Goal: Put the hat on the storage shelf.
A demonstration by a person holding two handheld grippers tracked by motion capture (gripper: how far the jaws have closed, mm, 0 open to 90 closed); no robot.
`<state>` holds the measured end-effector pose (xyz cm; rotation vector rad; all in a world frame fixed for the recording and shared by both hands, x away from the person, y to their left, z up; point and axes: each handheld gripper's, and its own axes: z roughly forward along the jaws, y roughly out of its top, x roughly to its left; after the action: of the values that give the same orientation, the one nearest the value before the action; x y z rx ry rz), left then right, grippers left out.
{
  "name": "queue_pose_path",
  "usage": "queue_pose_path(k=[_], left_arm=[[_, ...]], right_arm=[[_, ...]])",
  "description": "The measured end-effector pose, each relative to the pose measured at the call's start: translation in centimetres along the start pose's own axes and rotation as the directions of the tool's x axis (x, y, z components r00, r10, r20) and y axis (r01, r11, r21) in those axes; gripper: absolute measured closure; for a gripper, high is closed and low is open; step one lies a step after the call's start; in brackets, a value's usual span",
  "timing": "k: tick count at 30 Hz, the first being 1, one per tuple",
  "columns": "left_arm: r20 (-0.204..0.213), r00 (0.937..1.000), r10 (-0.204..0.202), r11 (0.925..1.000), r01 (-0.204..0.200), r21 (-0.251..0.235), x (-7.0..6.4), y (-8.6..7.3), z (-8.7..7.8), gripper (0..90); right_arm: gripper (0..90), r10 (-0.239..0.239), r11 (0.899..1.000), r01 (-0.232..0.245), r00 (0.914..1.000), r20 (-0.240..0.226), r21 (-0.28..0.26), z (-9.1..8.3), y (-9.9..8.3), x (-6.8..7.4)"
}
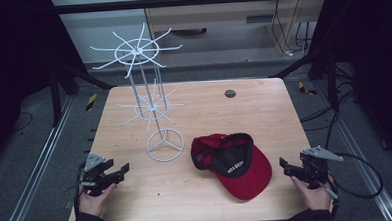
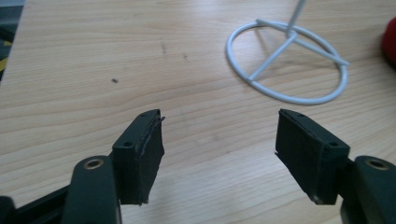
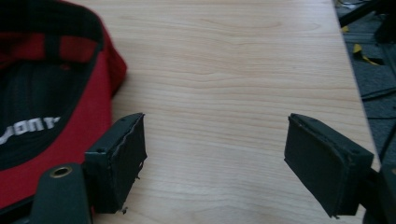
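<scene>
Left hand-held gripper at near left edge of surface, held low in left hand, jaws parted and empty, aimed toward stand base; left gripper view confirms bare wood between pads
Right hand-held gripper at near right edge, gripped from behind by right hand, jaws likewise spread with nothing between, pointed inward toward cap; cable looping off to the right
Red cap lying upturned near centre-right, just left of right gripper, black lining with white lettering facing up, touching neither gripper nor stand
Judged light, soft and floppy in the crown, stiffer along the brim; best taken by the brim edge or rear strap, since crown fabric likely to fold under a pinch
White wire stand upright beyond, ring base resting on surface, two tiers of radiating hooks; judged light and easily tipped
Dark grommet near far edge
</scene>
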<state>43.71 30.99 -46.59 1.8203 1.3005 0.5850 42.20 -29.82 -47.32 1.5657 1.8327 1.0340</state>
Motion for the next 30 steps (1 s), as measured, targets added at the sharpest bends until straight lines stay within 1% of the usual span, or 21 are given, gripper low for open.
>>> queue_pose_path(k=[1, 4, 5, 6, 7, 8, 10, 11, 12, 13, 14, 15, 17, 18, 19, 21, 22, 24, 26, 28, 30], left_arm=[[0.0, 1.0, 0.0, 1.0, 0.0, 0.0, 0.0, 0.0, 0.0, 33.2], [0.017, 0.9998, 0.008, 0.9998, -0.008, -0.016, -1.1, 0.2, -0.3, 34.2], [0.023, 0.9997, 0.007, 0.9998, -0.006, -0.02, -1.4, 0.2, -0.4, 35.3], [0.032, 0.9995, 0.008, 0.9997, -0.007, -0.023, -1.7, 0.3, -0.4, 35.4], [0.036, 0.9993, 0.009, 0.9997, -0.008, -0.024, -2.0, 0.3, -0.5, 35.4], [0.041, 0.999, 0.016, 0.9995, -0.015, -0.027, -2.2, 0.3, -0.5, 36.0], [0.051, 0.9983, 0.029, 0.9991, -0.027, -0.034, -2.8, 0.4, -0.6, 36.4], [0.052, 0.9981, 0.031, 0.9989, -0.029, -0.036, -3.0, 0.5, -0.7, 36.7], [0.068, 0.9973, 0.03, 0.9986, -0.027, -0.045, -3.4, 0.6, -0.7, 36.7], [0.068, 0.9973, 0.03, 0.9986, -0.027, -0.045, -3.4, 0.6, -0.7, 36.9], [0.07, 0.997, 0.033, 0.9985, -0.029, -0.045, -3.6, 0.7, -0.7, 37.2], [0.076, 0.9966, 0.032, 0.9986, -0.028, -0.044, -3.8, 0.8, -0.6, 37.2], [0.093, 0.9952, 0.031, 0.9984, -0.026, -0.051, -4.2, 1.0, -0.6, 39.4], [0.101, 0.9941, 0.039, 0.9977, -0.033, -0.058, -4.6, 1.3, -0.6, 40.3], [0.101, 0.9941, 0.039, 0.9977, -0.033, -0.058, -4.6, 1.3, -0.6, 40.3], [0.107, 0.993, 0.049, 0.9972, -0.043, -0.061, -5.1, 1.7, -0.4, 40.3], [0.11, 0.9925, 0.054, 0.997, -0.047, -0.062, -5.4, 1.9, -0.3, 40.3], [0.109, 0.9912, 0.075, 0.9959, -0.068, -0.059, -5.9, 2.2, -0.1, 40.3], [0.115, 0.9897, 0.085, 0.9952, -0.079, -0.058, -6.4, 2.5, 0.1, 40.3], [0.124, 0.988, 0.092, 0.9944, -0.084, -0.064, -7.1, 3.1, 0.3, 40.2], [0.132, 0.9865, 0.097, 0.9936, -0.088, -0.072, -7.7, 3.5, 0.6, 40.3]], right_arm=[[20.9, 0.0, 1.0, 0.0, 1.0, 0.0, 0.0, 0.0, 0.0, 0.0], [21.6, -0.023, 1.0, 0.023, 0.9993, -0.029, 0.002, -0.3, 0.1, 0.9], [24.4, -0.043, 0.999, 0.043, 0.9982, -0.043, -0.003, -0.5, 0.2, 1.6], [25.1, -0.048, 0.999, 0.048, 0.9976, -0.049, -0.003, -0.6, 0.2, 1.9], [25.1, -0.048, 0.999, 0.048, 0.9976, -0.049, -0.003, -0.6, 0.2, 1.9], [26.3, -0.062, 0.998, 0.061, 0.9967, -0.054, -0.006, -0.7, 0.3, 2.2], [28.1, -0.073, 0.997, 0.072, 0.9951, -0.067, -0.01, -0.8, 0.4, 2.9], [29.3, -0.08, 0.997, 0.08, 0.9932, -0.084, -0.009, -0.9, 0.7, 3.4], [29.8, -0.082, 0.997, 0.081, 0.9921, -0.096, -0.011, -0.9, 0.8, 3.7], [29.8, -0.082, 0.997, 0.081, 0.9921, -0.096, -0.011, -0.9, 0.8, 3.7], [30.9, -0.087, 0.996, 0.086, 0.9894, -0.116, -0.008, -0.8, 1.0, 4.2], [30.9, -0.087, 0.996, 0.086, 0.9894, -0.116, -0.008, -0.8, 1.0, 4.2], [31.2, -0.098, 0.995, 0.098, 0.9869, -0.129, -0.002, -0.7, 1.2, 4.6], [31.3, -0.104, 0.994, 0.105, 0.9853, -0.135, 0.0, -0.6, 1.5, 4.8], [31.3, -0.104, 0.994, 0.105, 0.9853, -0.135, 0.0, -0.6, 1.5, 4.8], [31.2, -0.106, 0.994, 0.107, 0.9837, -0.145, -0.001, -0.6, 1.8, 4.9], [30.0, -0.103, 0.995, 0.105, 0.9848, -0.139, 0.001, -0.7, 2.0, 4.9], [29.5, -0.098, 0.995, 0.099, 0.9856, -0.138, 0.002, -0.7, 2.1, 4.9], [28.5, -0.101, 0.995, 0.101, 0.9864, -0.129, -0.007, -0.9, 2.5, 4.9], [27.4, -0.102, 0.995, 0.101, 0.9872, -0.122, -0.019, -1.1, 3.3, 5.0], [27.1, -0.107, 0.994, 0.104, 0.9858, -0.13, -0.027, -1.1, 3.8, 5.0]])
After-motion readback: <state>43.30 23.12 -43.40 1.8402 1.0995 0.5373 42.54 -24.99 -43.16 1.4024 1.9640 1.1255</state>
